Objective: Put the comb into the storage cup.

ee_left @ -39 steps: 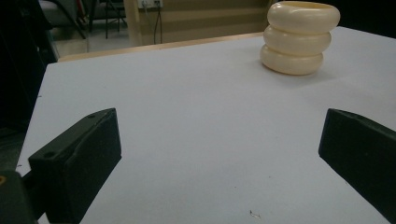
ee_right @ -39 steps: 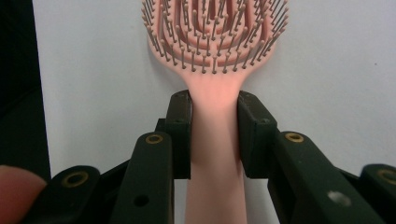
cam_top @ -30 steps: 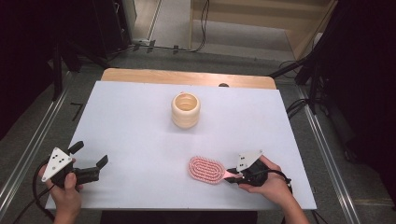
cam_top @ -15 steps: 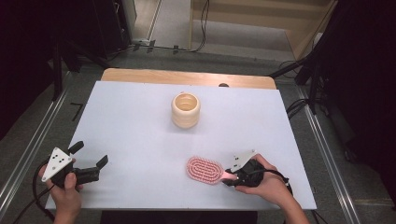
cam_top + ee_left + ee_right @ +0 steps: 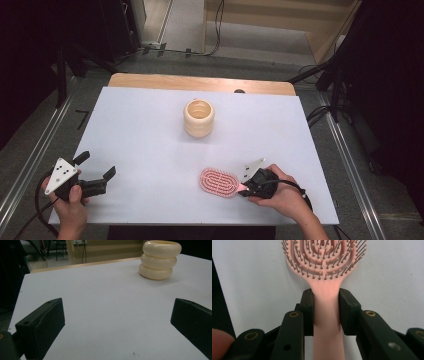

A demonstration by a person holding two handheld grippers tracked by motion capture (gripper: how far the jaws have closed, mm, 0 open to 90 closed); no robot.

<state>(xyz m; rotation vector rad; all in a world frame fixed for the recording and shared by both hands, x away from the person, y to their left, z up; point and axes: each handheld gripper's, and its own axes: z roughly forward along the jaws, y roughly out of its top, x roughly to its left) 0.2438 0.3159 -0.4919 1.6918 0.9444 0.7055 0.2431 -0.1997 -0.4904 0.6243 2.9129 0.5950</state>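
A white table top [image 5: 150, 135] lies over a wooden bench amid dark stands and cables. At its near left corner the left gripper [image 5: 95, 172] rests low, its jaws spread wide with nothing between them. Mid-table toward the far edge stands a cream ribbed vase [image 5: 199, 118], upright, well apart from both hands. At the near right lies the pink hairbrush [image 5: 219, 182], bristles up, oval head with looping rows of pins and a smooth narrow handle (flat on the surface as far as I can tell). The right gripper [image 5: 326, 312] has just been closing its jaws on that handle and now pinches it just below the head. The grasp looks made; next comes a steady lift without twisting
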